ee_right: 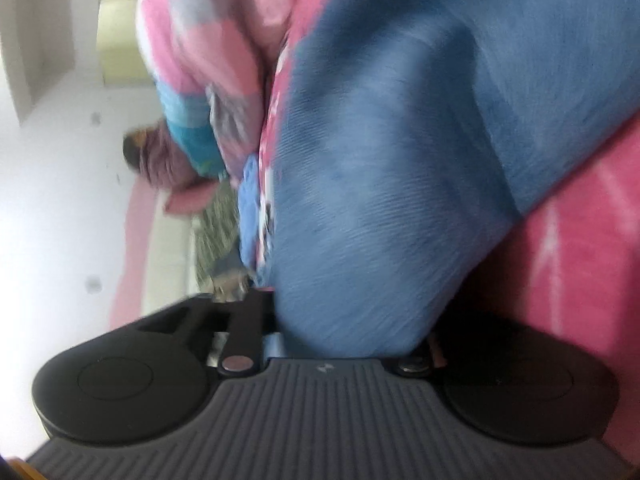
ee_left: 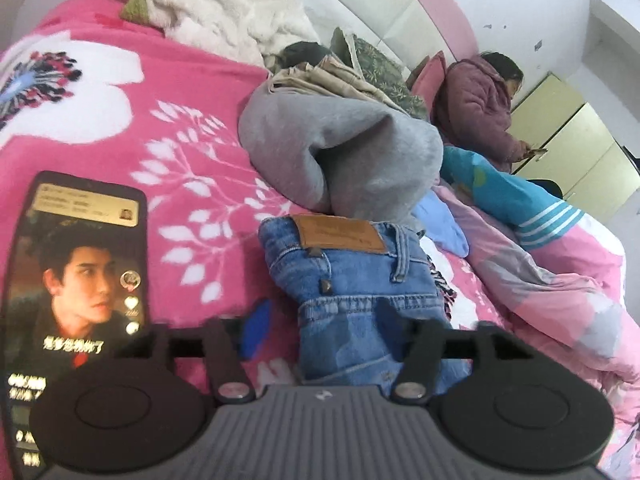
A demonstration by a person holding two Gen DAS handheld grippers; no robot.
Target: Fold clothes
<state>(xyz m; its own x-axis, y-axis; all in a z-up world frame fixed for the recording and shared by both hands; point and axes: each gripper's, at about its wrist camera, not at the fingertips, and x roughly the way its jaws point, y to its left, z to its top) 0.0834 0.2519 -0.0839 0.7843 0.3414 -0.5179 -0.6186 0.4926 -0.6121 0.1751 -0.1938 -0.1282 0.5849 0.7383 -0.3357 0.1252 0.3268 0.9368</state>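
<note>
Folded blue jeans with a brown leather patch lie on the pink flowered blanket in the left wrist view. My left gripper is low over their near end, jaws wide. Its blue left pad stands clear of the denim, while the right finger overlaps it. The right wrist view is rolled and blurred. There the jeans fill the middle and run down between the spread fingers of my right gripper. The denim hides the fingertips, and I see no pinch on it.
A lit phone lies on the blanket left of the jeans. Beyond them lie a grey garment, a white fluffy blanket and a pink quilt with a teal striped garment. A person in a purple jacket sits at the headboard.
</note>
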